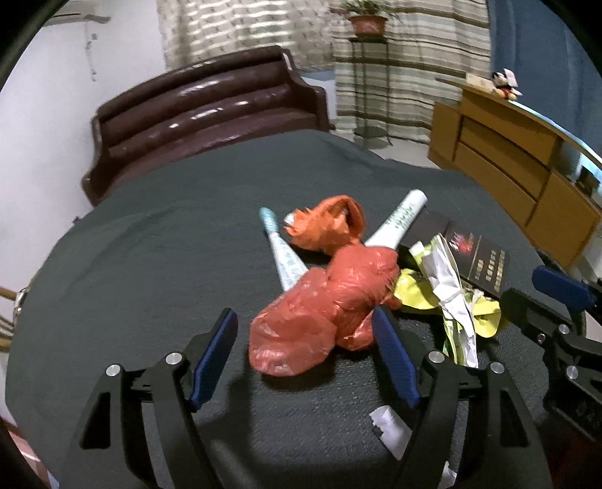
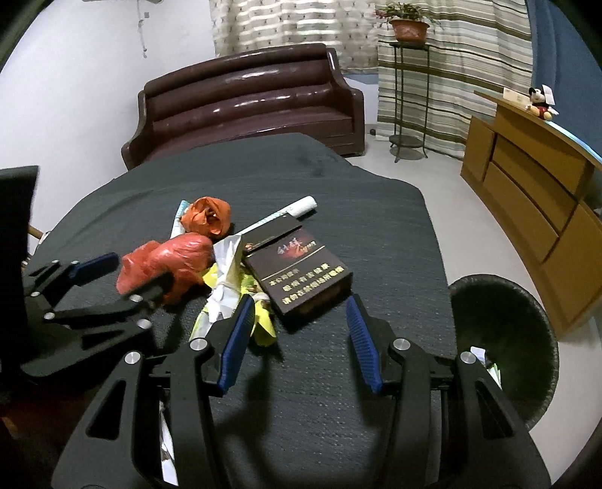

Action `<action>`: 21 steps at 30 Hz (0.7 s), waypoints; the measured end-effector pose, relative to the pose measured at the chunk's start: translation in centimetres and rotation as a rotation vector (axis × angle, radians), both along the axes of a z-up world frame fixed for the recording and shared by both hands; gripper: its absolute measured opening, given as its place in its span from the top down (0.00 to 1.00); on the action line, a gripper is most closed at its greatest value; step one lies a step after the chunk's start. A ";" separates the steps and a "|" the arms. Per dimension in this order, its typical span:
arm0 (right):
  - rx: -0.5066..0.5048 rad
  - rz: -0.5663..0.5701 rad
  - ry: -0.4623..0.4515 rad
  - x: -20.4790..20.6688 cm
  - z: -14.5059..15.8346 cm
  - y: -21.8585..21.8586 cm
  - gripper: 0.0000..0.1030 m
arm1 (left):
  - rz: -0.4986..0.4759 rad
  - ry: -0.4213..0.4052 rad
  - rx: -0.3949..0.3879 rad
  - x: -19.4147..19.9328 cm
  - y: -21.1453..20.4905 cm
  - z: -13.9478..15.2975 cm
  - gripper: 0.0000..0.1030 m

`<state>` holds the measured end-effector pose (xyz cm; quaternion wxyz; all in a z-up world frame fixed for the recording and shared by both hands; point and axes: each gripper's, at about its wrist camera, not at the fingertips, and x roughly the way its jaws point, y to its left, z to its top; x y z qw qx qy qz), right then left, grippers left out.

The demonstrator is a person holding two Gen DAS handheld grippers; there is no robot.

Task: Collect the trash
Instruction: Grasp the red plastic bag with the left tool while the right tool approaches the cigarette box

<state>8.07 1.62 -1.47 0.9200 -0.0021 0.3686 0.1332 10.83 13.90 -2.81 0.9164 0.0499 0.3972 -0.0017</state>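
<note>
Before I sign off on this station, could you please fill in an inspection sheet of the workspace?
Surface: dark grey cloth-covered table, wrinkled.
Job's things: red crumpled plastic bag; orange crumpled plastic bag; two white rolled paper tubes; dark brown cigarette box; yellow-and-white crumpled wrapper; black round waste bin beside the table.
Clutter: white paper scrap.
Grippers: left tongs open, straddling the red bag; right tongs open at the box, no contact seen.
Cables: nothing seen.
Surroundings: dark brown leather sofa, wooden cabinet, potted plant, striped curtains.
</note>
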 end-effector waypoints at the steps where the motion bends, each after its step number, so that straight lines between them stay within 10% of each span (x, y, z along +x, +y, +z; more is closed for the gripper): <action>1: -0.002 0.001 0.002 0.1 0.0 0.1 0.52 | -0.010 0.006 -0.004 0.1 0.0 -0.2 0.30; 9: -0.017 -0.003 0.007 0.2 -0.3 0.6 0.52 | -0.079 -0.008 -0.036 -0.6 -0.1 -0.3 0.69; 21: -0.016 0.009 -0.018 -0.4 0.6 1.6 0.52 | -0.028 -0.068 -0.065 -3.9 2.2 1.1 0.74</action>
